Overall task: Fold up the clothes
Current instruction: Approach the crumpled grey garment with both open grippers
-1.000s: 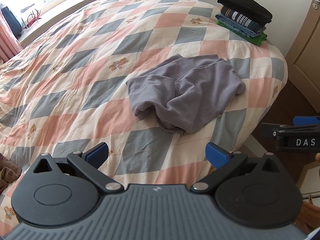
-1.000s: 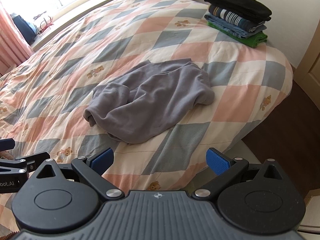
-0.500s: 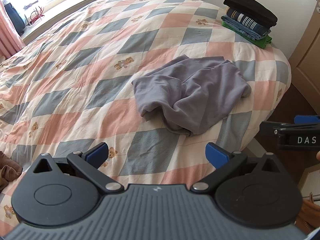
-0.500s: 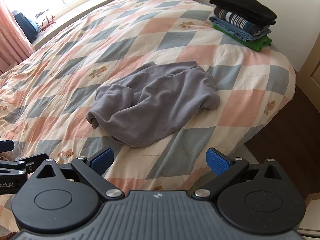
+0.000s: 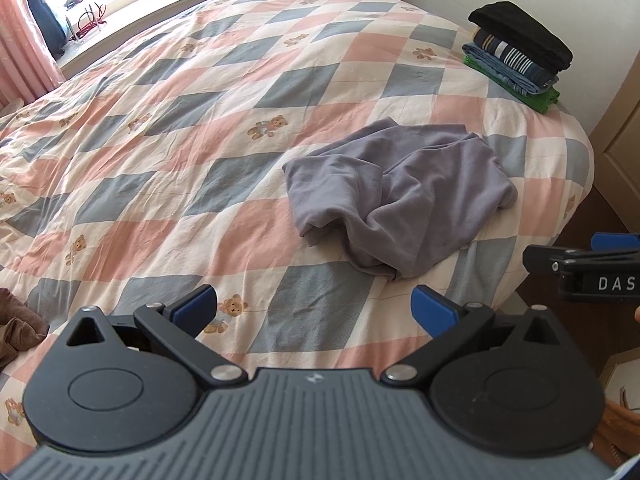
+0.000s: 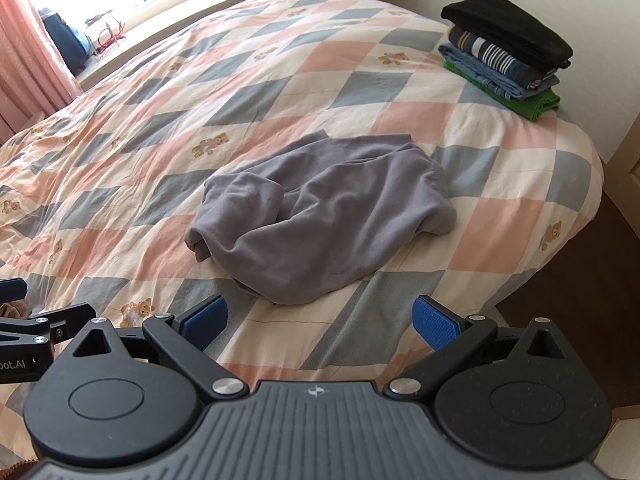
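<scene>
A crumpled grey garment [image 5: 400, 196] [image 6: 320, 216] lies on the checked bed quilt [image 5: 180, 140] [image 6: 140, 128], near the bed's near right corner. My left gripper [image 5: 314, 310] hovers open over the quilt, short of the garment and to its left, holding nothing. My right gripper [image 6: 320, 320] is open too, just short of the garment's near edge, with nothing between its blue pads. The right gripper's side also shows at the right edge of the left wrist view [image 5: 580, 268]; the left gripper's side shows at the left edge of the right wrist view [image 6: 36, 332].
A stack of folded clothes [image 5: 520, 56] [image 6: 504, 52], black on top and green at the bottom, sits at the bed's far right corner. A brown garment [image 5: 20, 330] lies at the near left. The bed edge drops to a dark floor [image 6: 580, 300] on the right.
Both grippers have shifted slightly, so the grey garment sits a bit further right in each view. Both stay open and the garment lies as before.
</scene>
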`<state>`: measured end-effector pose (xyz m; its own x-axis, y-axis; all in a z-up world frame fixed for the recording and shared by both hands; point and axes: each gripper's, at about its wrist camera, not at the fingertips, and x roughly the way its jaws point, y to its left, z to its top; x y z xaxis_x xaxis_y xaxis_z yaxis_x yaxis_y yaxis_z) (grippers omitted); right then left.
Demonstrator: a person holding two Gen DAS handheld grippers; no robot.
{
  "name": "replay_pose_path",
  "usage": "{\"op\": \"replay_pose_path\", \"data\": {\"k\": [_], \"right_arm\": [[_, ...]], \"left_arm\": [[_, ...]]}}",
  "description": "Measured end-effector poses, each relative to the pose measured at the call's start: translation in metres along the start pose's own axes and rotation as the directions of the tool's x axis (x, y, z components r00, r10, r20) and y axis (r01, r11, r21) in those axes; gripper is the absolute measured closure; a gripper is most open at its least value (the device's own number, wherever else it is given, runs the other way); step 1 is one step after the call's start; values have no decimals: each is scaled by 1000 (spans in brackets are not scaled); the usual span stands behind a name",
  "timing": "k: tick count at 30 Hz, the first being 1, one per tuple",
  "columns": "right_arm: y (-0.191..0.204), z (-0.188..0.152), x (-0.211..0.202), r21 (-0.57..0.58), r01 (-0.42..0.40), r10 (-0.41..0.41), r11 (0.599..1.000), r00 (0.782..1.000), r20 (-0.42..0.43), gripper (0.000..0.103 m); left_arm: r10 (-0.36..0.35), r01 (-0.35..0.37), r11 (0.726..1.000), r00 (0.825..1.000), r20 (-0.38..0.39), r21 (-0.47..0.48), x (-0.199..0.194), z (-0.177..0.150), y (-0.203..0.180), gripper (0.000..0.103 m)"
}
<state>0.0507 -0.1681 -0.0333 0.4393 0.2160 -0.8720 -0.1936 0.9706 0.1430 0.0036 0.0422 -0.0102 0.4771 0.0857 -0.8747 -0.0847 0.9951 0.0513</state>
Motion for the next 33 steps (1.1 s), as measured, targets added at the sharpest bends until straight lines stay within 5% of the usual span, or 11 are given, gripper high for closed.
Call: {"op": "replay_pose_path", "data": {"k": [33], "right_arm": [[-30, 12, 8, 42, 23, -23, 999, 1000, -15, 2]], "left_arm": [[-24, 25, 999, 1000, -19, 28, 19, 20, -23, 1]]}}
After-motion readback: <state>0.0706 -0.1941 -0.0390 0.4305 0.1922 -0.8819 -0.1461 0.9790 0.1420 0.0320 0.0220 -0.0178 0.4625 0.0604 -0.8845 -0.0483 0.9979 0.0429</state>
